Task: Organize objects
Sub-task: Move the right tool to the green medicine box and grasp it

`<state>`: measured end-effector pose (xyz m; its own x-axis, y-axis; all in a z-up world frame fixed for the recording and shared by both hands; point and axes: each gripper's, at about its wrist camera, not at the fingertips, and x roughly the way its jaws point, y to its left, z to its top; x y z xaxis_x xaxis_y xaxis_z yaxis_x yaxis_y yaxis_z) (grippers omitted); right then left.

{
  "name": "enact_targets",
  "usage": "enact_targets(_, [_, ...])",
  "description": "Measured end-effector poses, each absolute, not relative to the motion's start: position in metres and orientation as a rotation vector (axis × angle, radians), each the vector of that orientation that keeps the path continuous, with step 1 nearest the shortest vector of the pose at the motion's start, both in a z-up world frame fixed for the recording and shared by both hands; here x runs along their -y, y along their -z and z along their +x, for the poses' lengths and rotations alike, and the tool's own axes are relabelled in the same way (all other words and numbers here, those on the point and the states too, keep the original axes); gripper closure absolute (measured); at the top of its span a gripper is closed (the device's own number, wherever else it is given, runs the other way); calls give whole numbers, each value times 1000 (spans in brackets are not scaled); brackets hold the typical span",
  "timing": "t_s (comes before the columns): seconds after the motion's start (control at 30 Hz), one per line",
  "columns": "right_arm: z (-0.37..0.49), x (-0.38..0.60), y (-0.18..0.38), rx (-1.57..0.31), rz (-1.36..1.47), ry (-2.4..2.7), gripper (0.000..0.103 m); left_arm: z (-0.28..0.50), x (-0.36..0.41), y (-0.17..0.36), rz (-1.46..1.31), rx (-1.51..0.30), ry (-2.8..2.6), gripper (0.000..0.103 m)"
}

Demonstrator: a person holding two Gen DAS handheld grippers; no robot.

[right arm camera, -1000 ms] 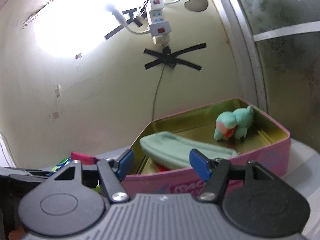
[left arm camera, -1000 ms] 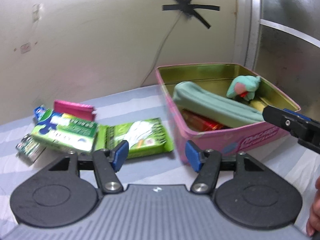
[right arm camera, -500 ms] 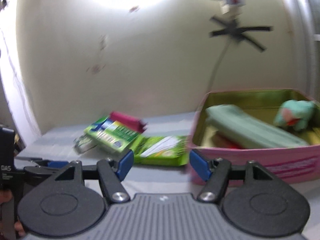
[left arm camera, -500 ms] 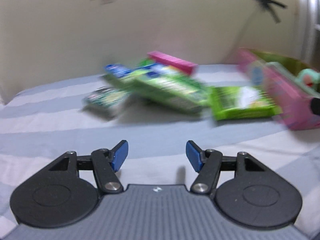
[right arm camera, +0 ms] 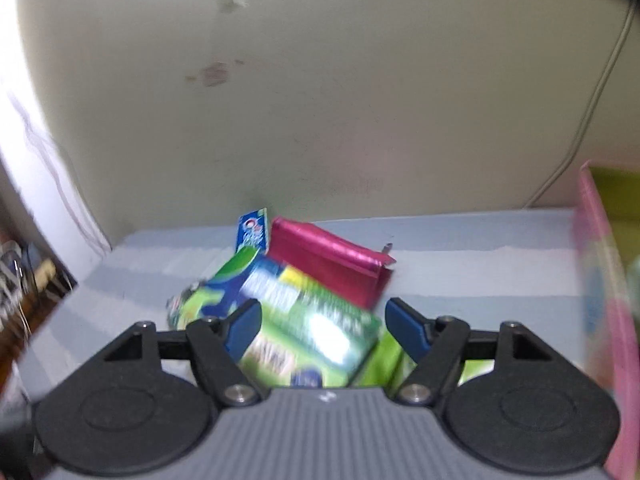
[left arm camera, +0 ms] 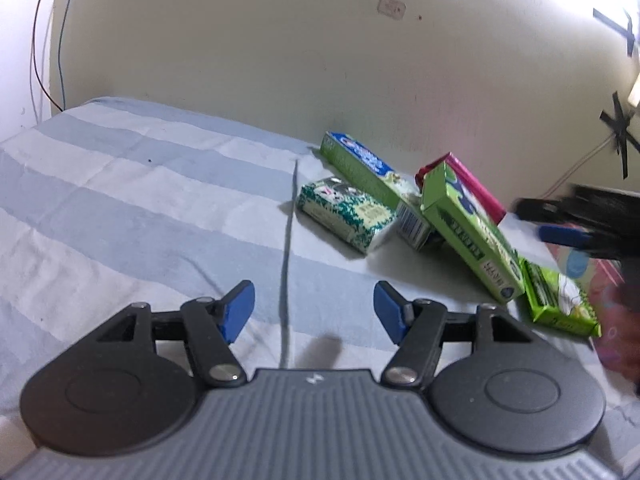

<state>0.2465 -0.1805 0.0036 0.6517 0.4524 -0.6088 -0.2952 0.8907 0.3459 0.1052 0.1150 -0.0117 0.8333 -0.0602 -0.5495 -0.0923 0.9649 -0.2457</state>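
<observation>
A pile of boxes lies on the striped sheet by the wall: a blue-green toothpaste box (left arm camera: 368, 168), a small green-white packet (left arm camera: 344, 212), a long green box (left arm camera: 468, 228) leaning on a magenta box (left arm camera: 468, 184), and a flat green packet (left arm camera: 560, 300). My left gripper (left arm camera: 314, 314) hovers over bare sheet in front of the pile; its jaws are opening with nothing between them. My right gripper (right arm camera: 324, 326) is right at the pile. Its jaws are opening, and the long green box (right arm camera: 308, 320) shows between the fingers, blurred, with no pad pressing on it.
The pink tin (right arm camera: 600, 280) stands at the right edge, its contents out of sight. The right gripper (left arm camera: 572, 224) reaches in from the right in the left wrist view. The cream wall runs just behind the pile. The striped sheet (left arm camera: 140, 200) stretches to the left.
Both views have swung left, from the pink tin to the pile of boxes. The right gripper has come close over the long green box. Both pairs of jaws stand a little wider.
</observation>
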Motion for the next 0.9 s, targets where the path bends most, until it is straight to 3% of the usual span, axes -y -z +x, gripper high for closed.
enact_targets(0.1, [273, 173, 11, -796, 244, -447, 32, 103, -116, 9, -266, -565, -25, 28])
enact_targets(0.2, [282, 167, 14, -777, 247, -472, 25, 102, -116, 8, -254, -567, -24, 28])
enact_targets(0.4, [288, 163, 25, -836, 319, -685, 24, 95, -118, 4, -283, -573, 37, 28])
enact_targets(0.77, [191, 106, 41, -850, 59, -987, 21, 77, -131, -7, -371, -503, 92, 27])
enact_targets(0.8, [187, 105, 38, -837, 57, -981, 20, 76, -131, -8, -373, -501, 90, 27])
enact_targets(0.87, [175, 106, 33, -804, 50, -985, 2, 76, -132, -8, -380, -502, 89, 27])
enact_targets(0.9, [168, 106, 31, -789, 35, -990, 0, 76, -133, -8, -385, -502, 87, 27])
